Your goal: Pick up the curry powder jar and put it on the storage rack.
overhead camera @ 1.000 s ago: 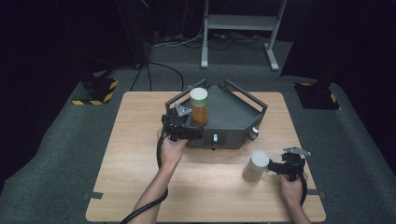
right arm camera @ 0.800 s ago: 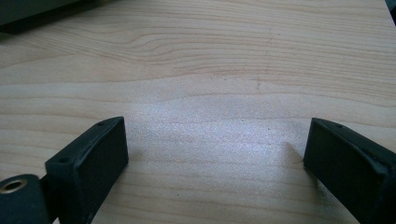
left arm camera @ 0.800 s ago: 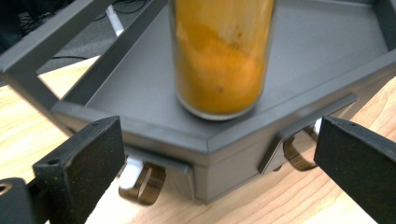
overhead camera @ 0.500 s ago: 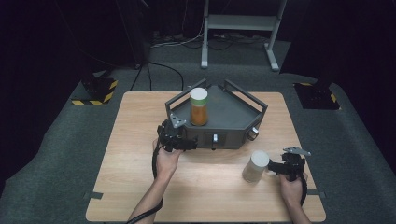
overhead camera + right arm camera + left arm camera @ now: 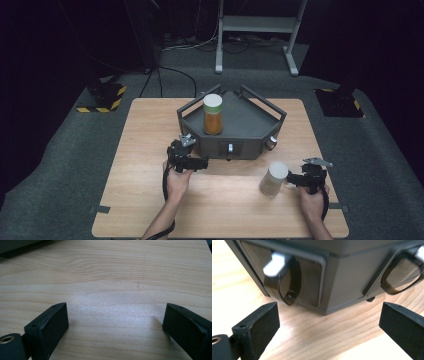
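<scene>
Both tongs stand open; we hold nothing.
Orange jar (image 5: 212, 114) sits in dark tray (image 5: 250, 122), frame centre; white jar (image 5: 273, 178) waits lower right beside right gripper (image 5: 295, 179); left gripper (image 5: 200, 163) faces tray wall.

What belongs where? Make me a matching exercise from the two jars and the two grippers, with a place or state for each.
Things:
1. orange jar
2. white jar
3. left gripper
4. right gripper

Places or states:
A. jaws open, pointed at the front wall of the tray
B. stands on the wooden table, off the tray
C. jaws open, next to the white jar
D. stands upright on the tray

Pairs: 1-D, 2-B, 3-A, 4-C
</scene>
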Motion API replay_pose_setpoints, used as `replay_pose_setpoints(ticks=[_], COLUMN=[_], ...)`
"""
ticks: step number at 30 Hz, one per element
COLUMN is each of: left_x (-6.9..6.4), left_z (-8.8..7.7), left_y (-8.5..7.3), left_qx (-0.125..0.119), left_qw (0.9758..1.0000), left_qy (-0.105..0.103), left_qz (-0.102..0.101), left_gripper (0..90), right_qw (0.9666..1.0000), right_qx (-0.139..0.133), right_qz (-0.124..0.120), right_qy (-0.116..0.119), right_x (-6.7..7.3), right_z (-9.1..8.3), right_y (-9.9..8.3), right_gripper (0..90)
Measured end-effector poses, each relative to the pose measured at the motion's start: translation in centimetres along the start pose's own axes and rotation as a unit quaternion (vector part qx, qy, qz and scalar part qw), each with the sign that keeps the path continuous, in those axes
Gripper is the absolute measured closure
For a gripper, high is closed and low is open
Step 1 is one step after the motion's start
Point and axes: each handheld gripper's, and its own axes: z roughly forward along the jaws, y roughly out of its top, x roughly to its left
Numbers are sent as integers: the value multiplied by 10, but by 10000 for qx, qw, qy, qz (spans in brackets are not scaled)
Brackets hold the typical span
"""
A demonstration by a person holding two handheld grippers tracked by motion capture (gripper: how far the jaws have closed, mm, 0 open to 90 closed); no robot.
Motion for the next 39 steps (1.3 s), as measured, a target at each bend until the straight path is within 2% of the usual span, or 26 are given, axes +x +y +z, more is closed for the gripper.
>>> replay_pose_setpoints(ticks=[9,17,31,39], left_x=[-1,-8,-12,-15], left_z=[16,29,47,49], left_y=[-12,-20,-28,-30], left_qx=[201,337,557,529], left_qw=[9997,9994,9984,9985], left_qy=[-23,45,83,112], left_qz=[-112,-25,-31,47], left_gripper=[31,31,30,24], right_qw=[10000,10000,10000,10000], right_qx=[0,0,-1,-2], right_qz=[-1,-1,-3,-3], right_qy=[0,-1,1,1], right_x=[0,0,0,0], right_z=[0,0,0,0], right_y=[0,0,0,0], right_gripper=[56,56,56,56])
